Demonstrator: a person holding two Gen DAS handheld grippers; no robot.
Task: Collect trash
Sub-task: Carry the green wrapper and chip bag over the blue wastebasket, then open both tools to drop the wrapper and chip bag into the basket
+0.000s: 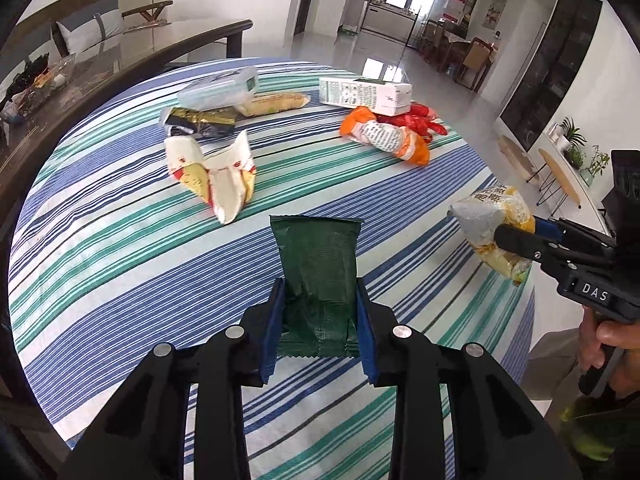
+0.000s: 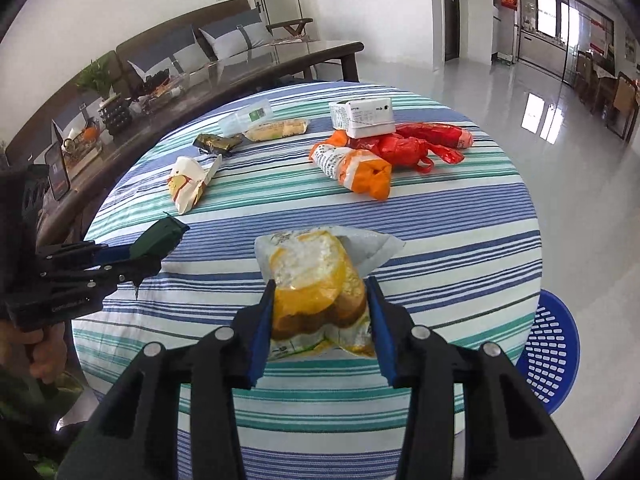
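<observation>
My left gripper (image 1: 319,294) is shut on a dark green wrapper (image 1: 316,264), which sticks up past its blue pads over the striped tablecloth (image 1: 120,248). My right gripper (image 2: 320,300) is shut on a yellow-and-silver snack bag (image 2: 316,280), lifted off the table. Each gripper shows in the other's view: the right gripper (image 1: 516,240) with the yellow bag (image 1: 492,220) at the right edge, the left gripper (image 2: 148,256) with the green wrapper (image 2: 160,236) at the left. More trash lies farther back: a white-and-yellow wrapper (image 1: 216,176), an orange-and-white bag (image 1: 384,138), a red bag (image 2: 412,144).
A white box (image 1: 364,94), a clear plastic pack (image 1: 216,88), a yellowish packet (image 1: 276,104) and a black-and-gold wrapper (image 1: 200,120) lie at the table's far side. A blue perforated basket (image 2: 552,344) stands on the floor at the right. A dark coffee table (image 2: 240,64) and sofa stand behind.
</observation>
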